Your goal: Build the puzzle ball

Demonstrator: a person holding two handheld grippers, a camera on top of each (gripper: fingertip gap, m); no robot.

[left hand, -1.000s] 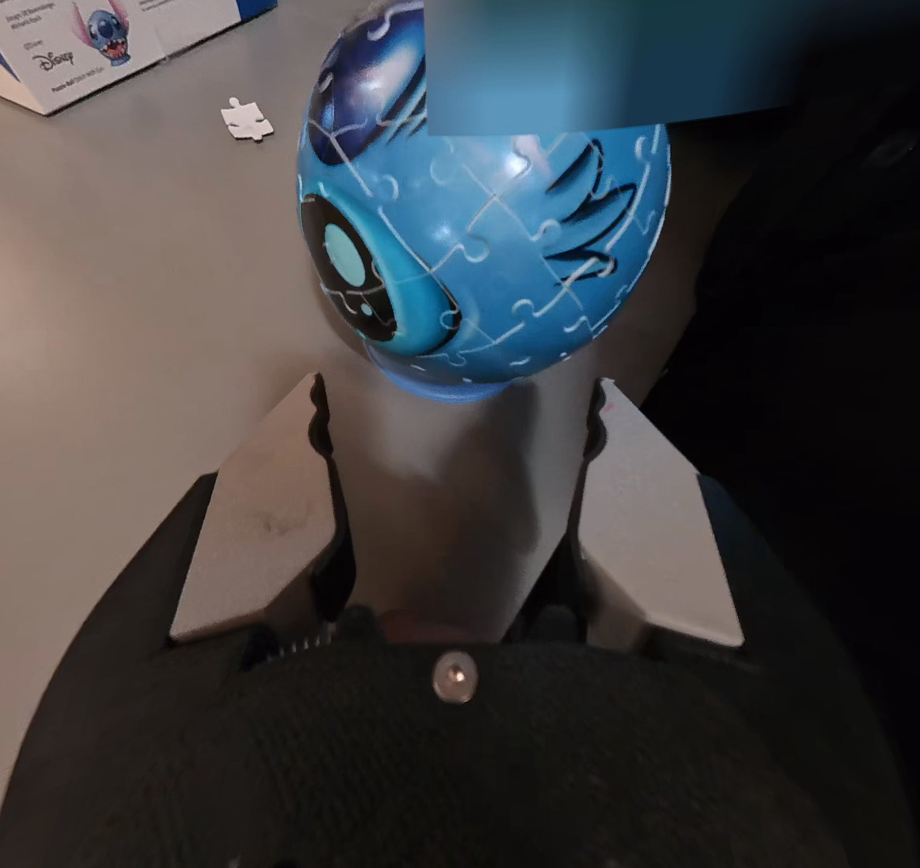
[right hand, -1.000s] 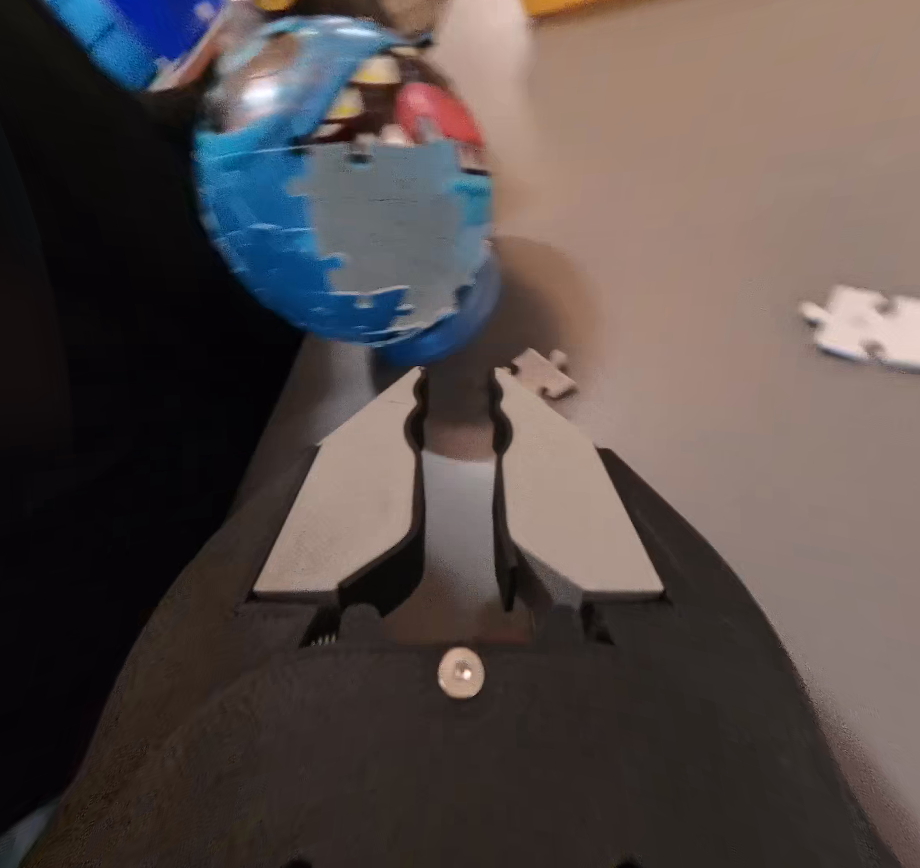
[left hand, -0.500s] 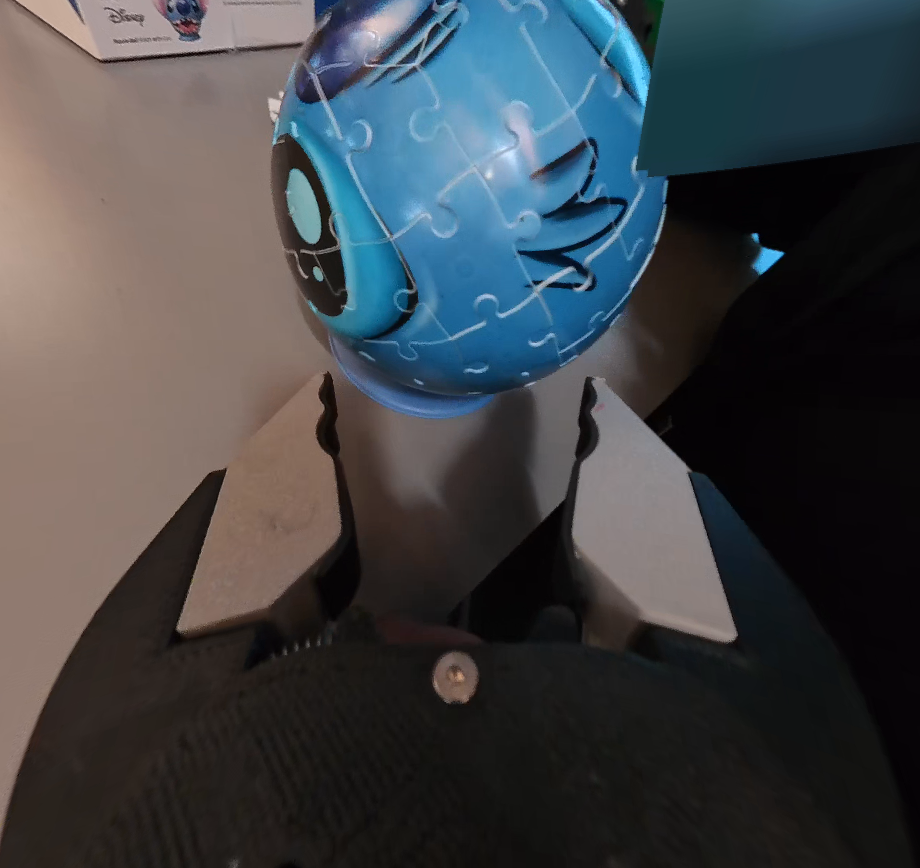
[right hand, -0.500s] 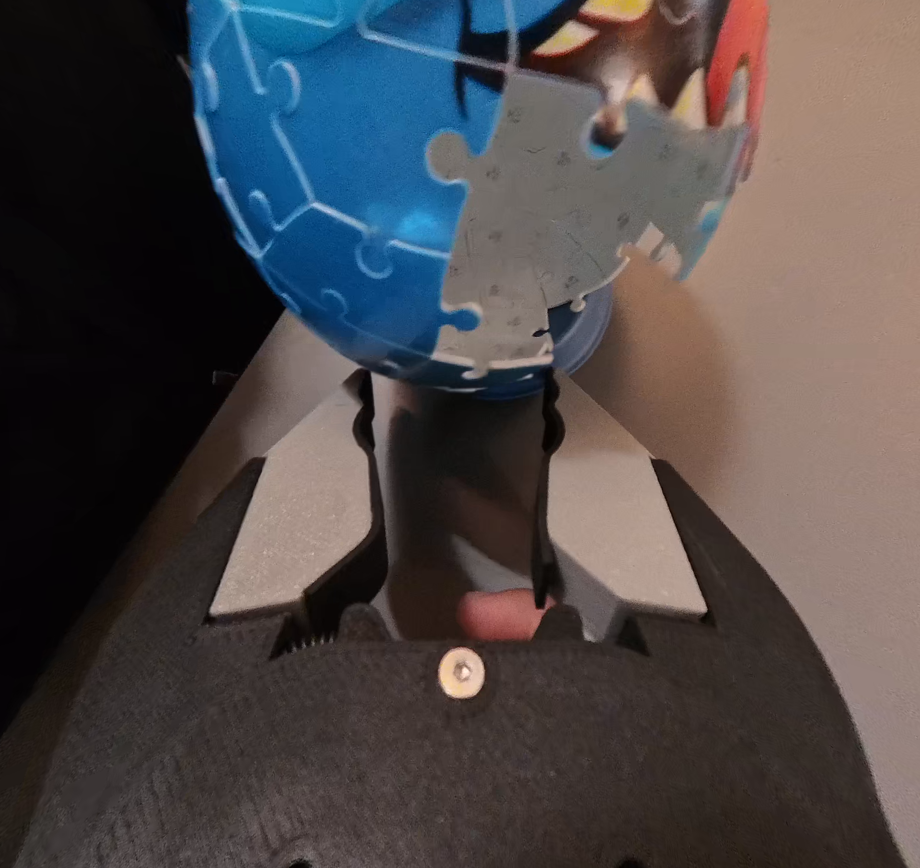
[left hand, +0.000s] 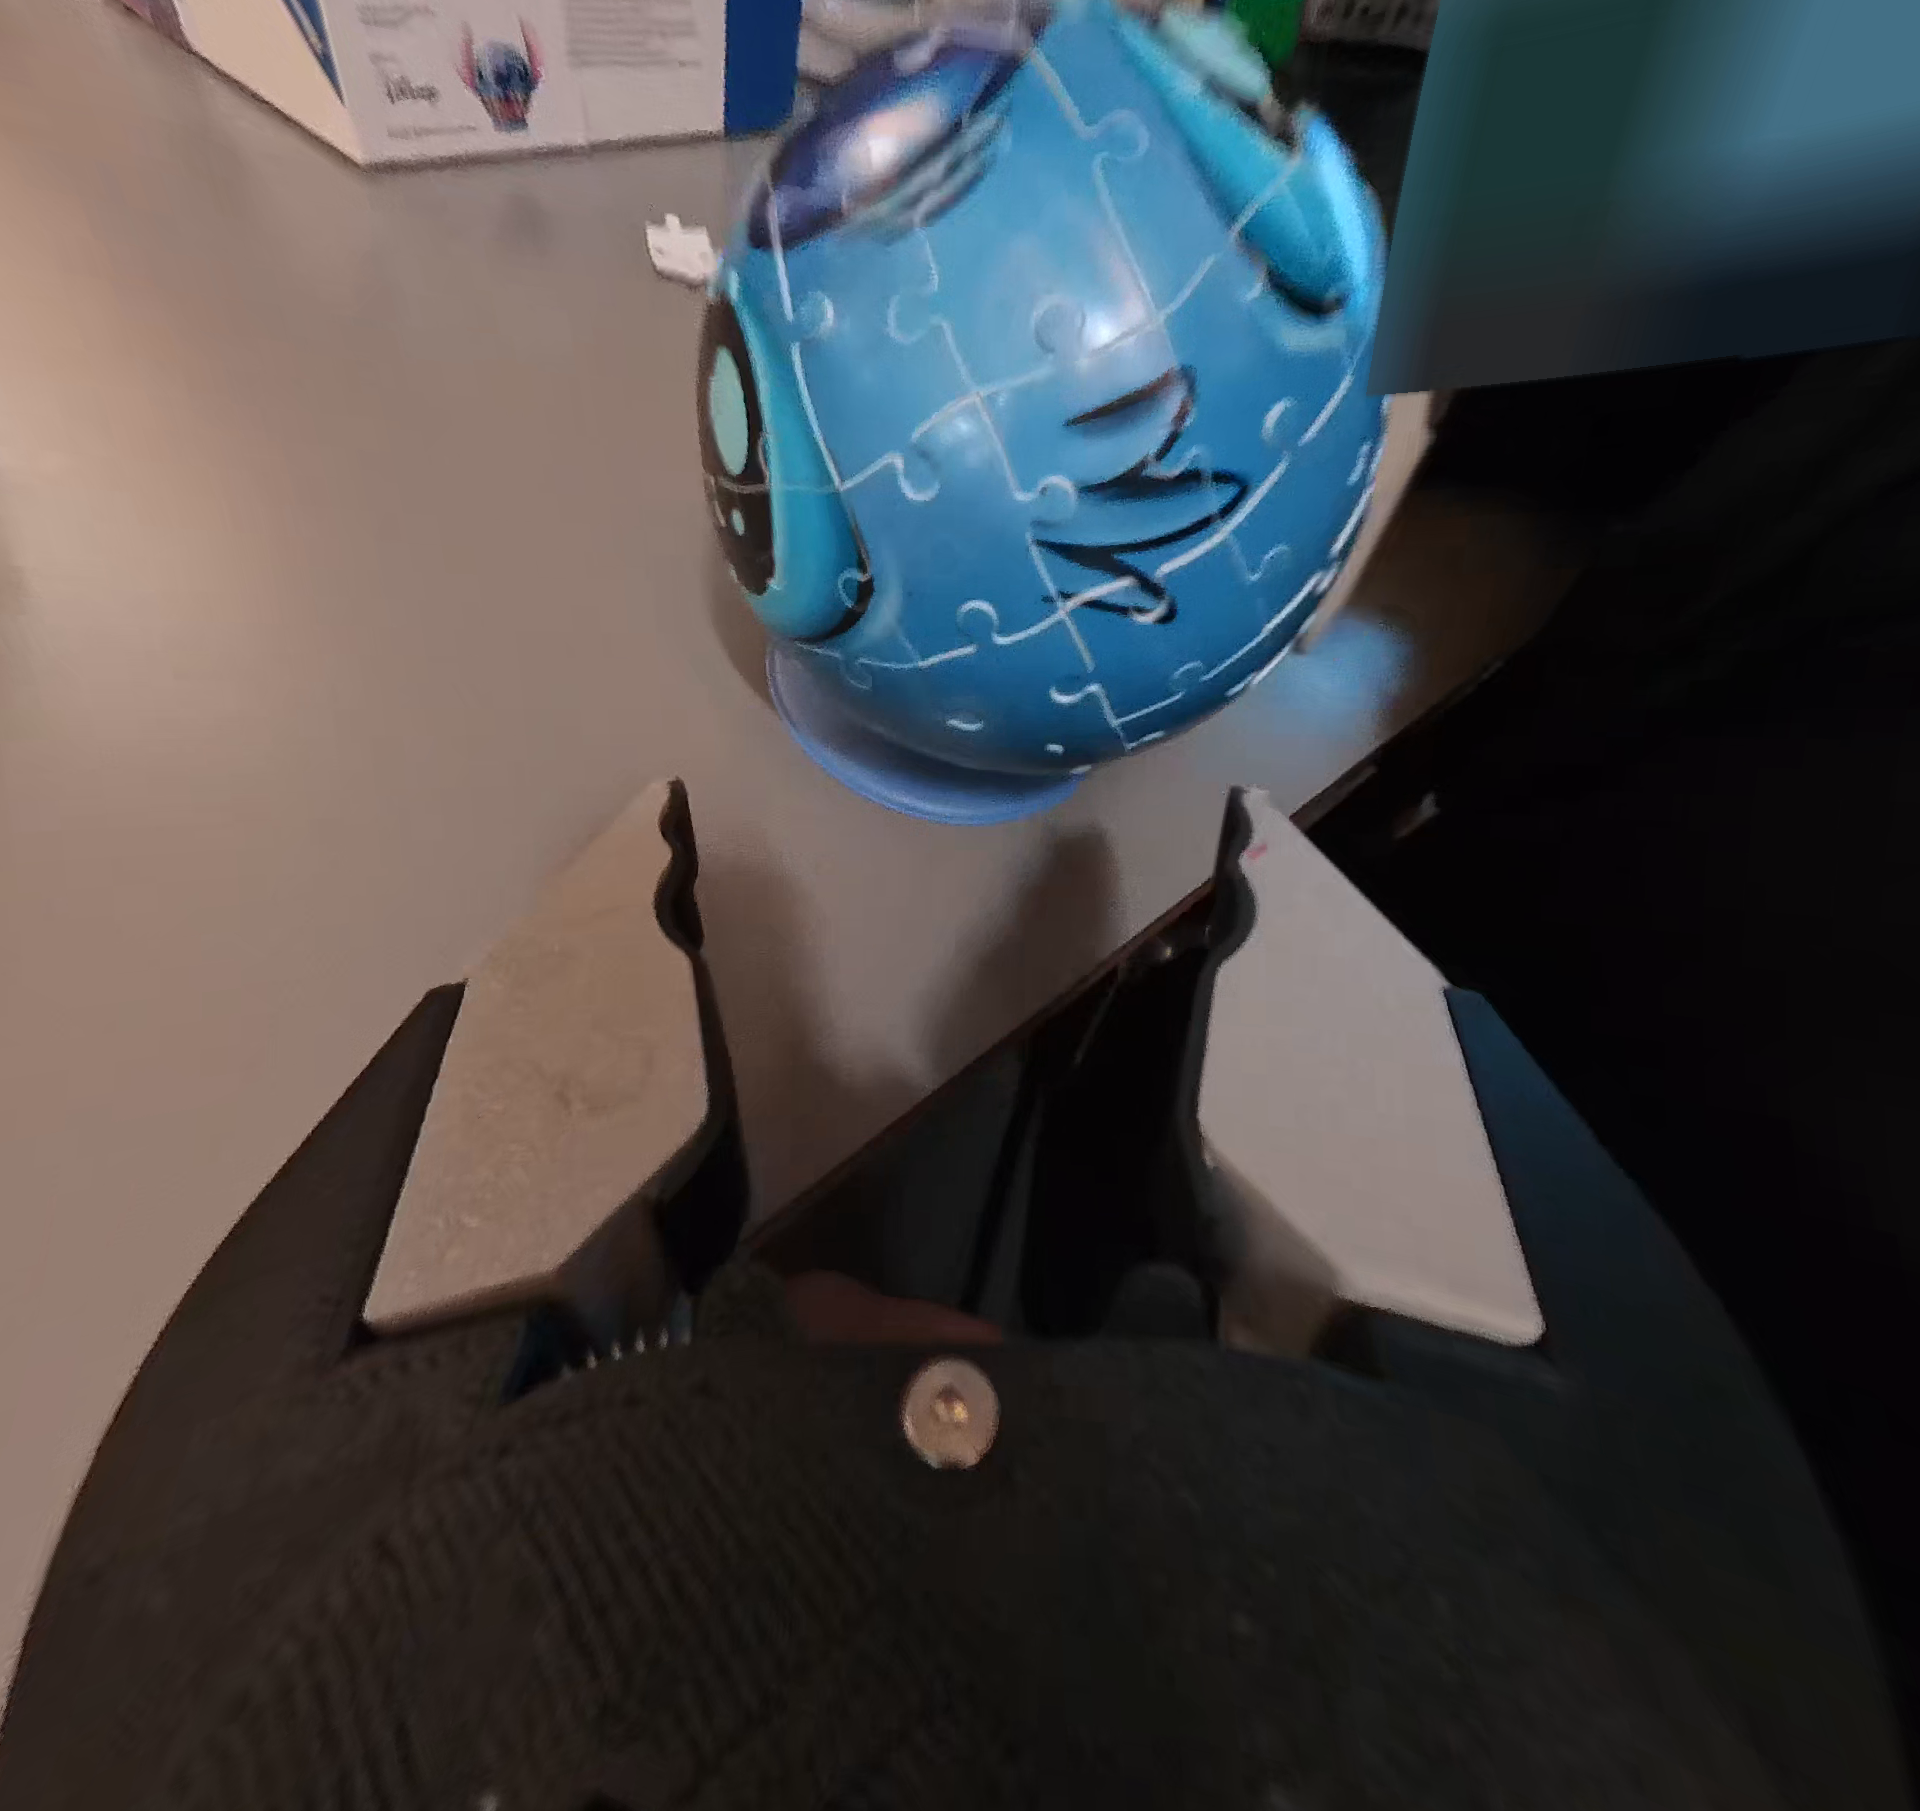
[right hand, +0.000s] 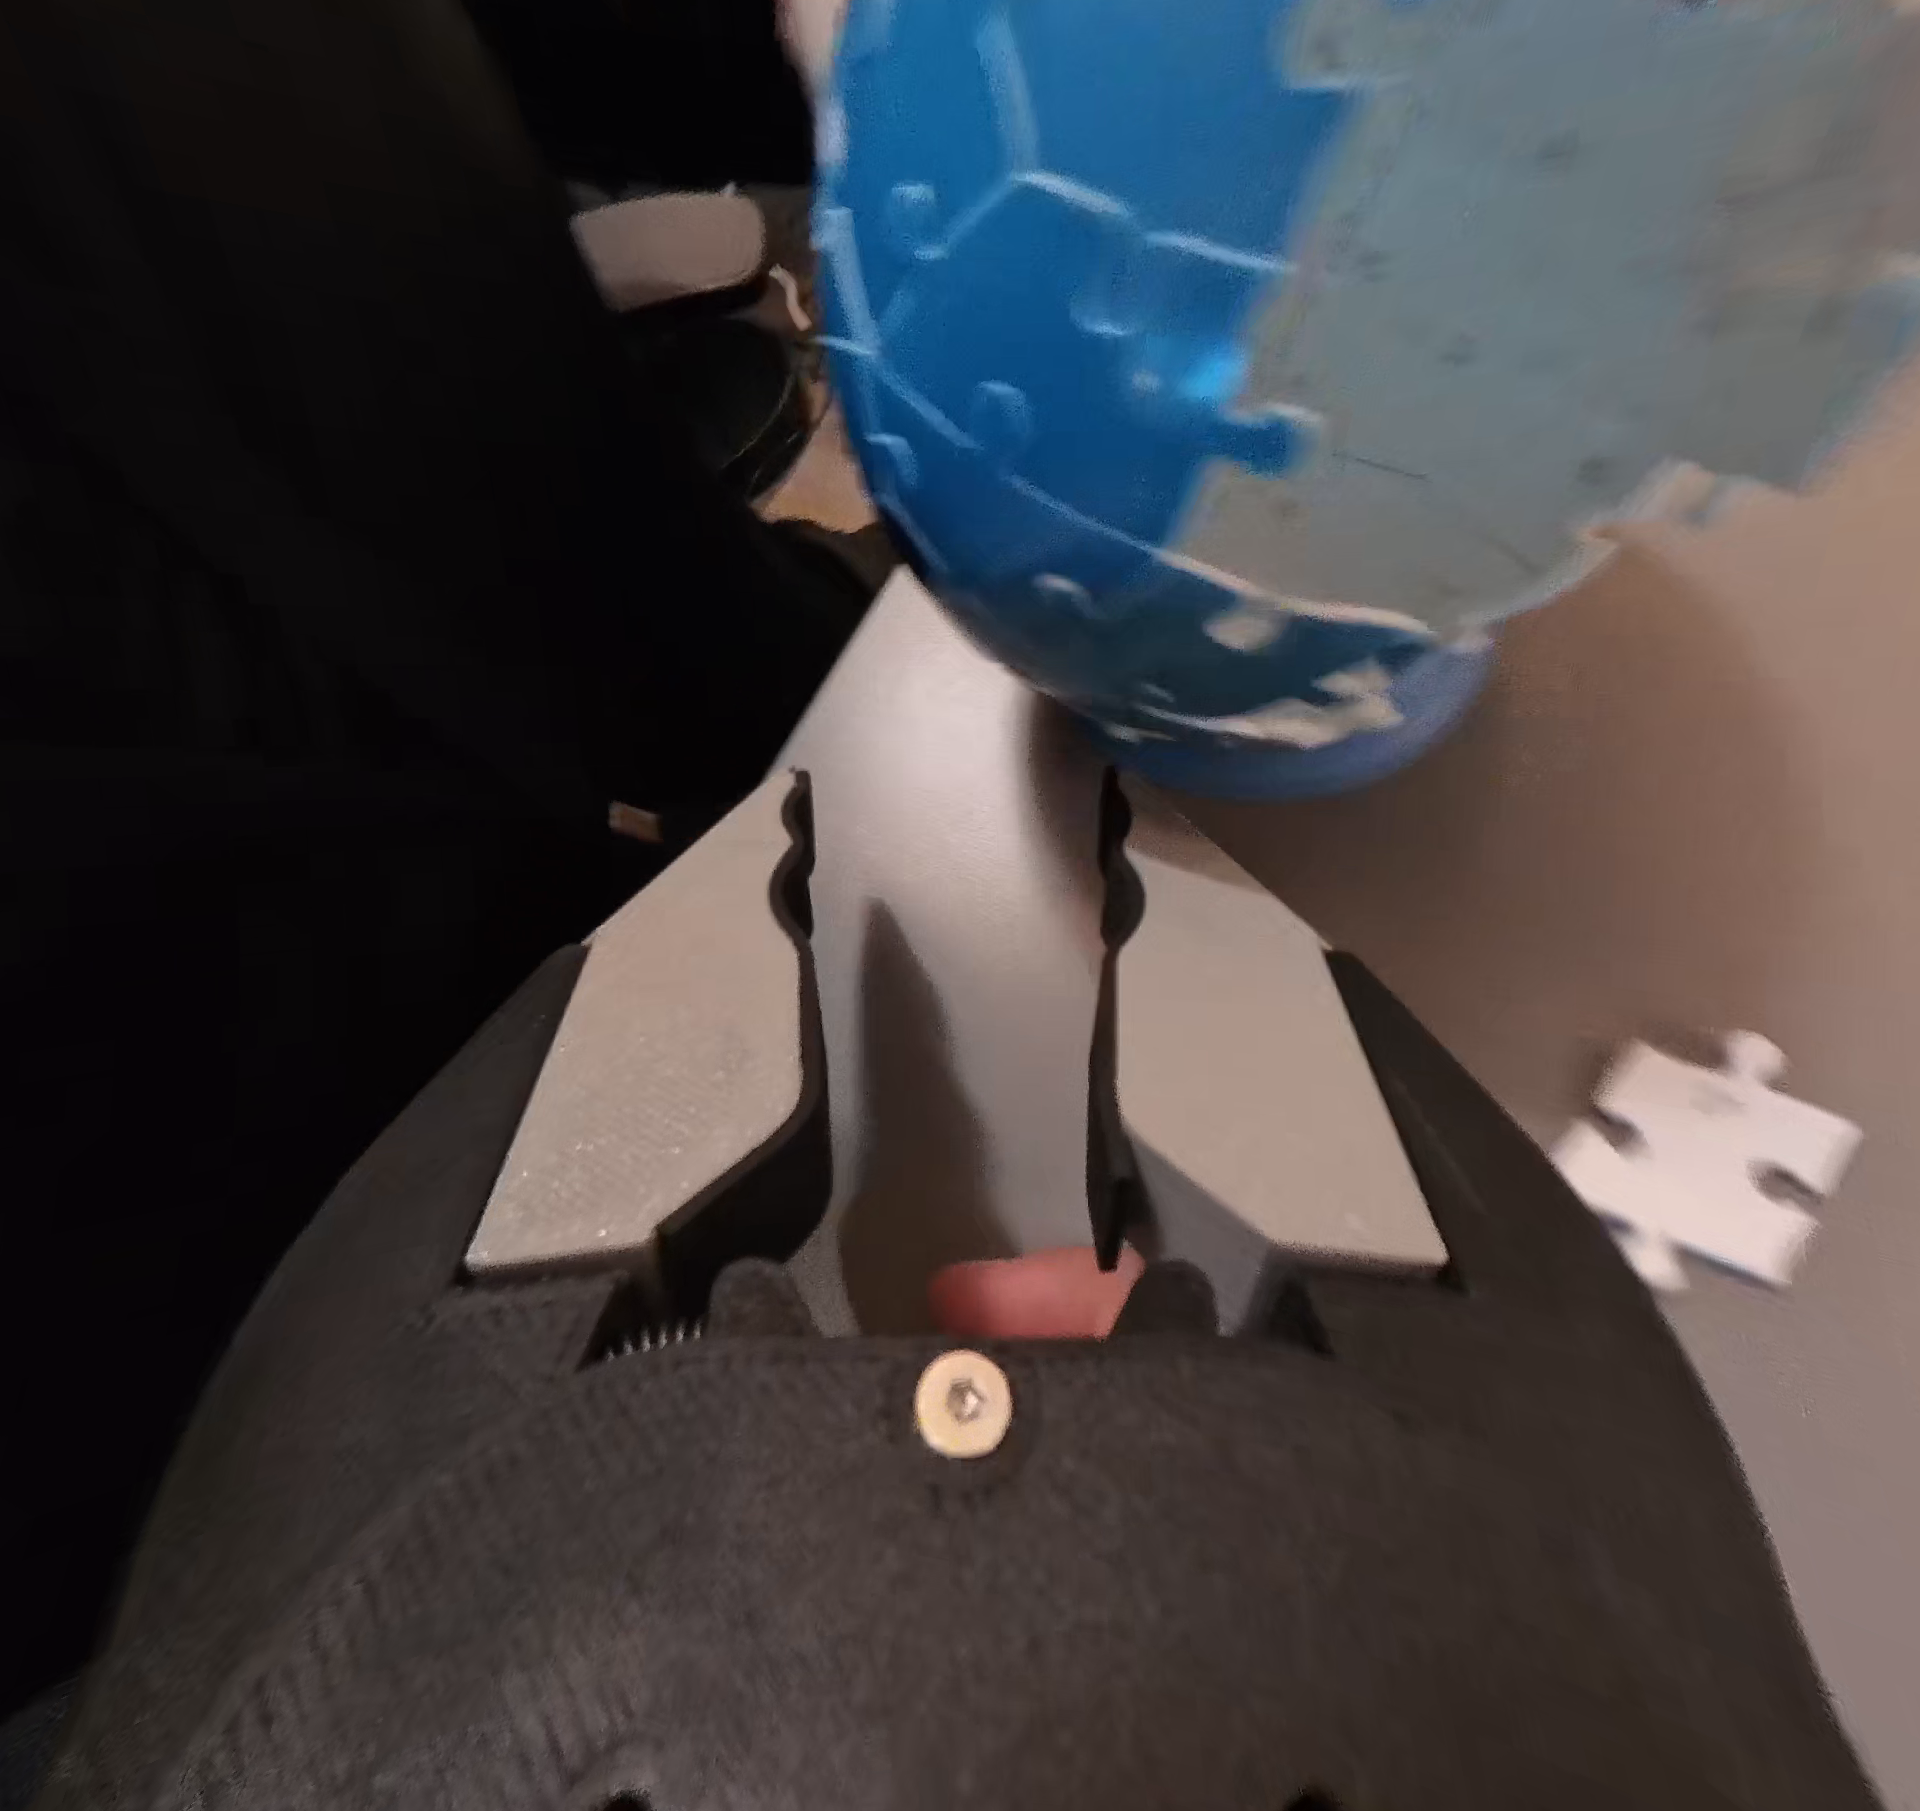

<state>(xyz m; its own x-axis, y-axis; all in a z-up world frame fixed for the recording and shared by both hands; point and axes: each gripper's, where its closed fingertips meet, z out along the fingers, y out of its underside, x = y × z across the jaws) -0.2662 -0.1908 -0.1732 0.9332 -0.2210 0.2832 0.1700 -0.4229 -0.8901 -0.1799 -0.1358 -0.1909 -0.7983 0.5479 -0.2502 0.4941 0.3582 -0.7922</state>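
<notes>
Dim warm light, motion blur on the puzzle ball [left hand: 1049,452], wide-angle stretching at the edges.

Your left gripper [left hand: 956,816] has its fingers spread wide with bare grey table [left hand: 312,566] between them; straight ahead the puzzle ball [left hand: 1049,473] on its blue base ring blocks the way, near the table's edge; to its left the tabletop is open up to the box [left hand: 499,26] at the back, with one loose piece [left hand: 681,249] beside the ball; your right gripper [right hand: 951,805] has a narrower gap, the ball [right hand: 1039,327] just beyond its right fingertip; a flat loose piece [right hand: 1704,1159] lies on the table to your right.
</notes>
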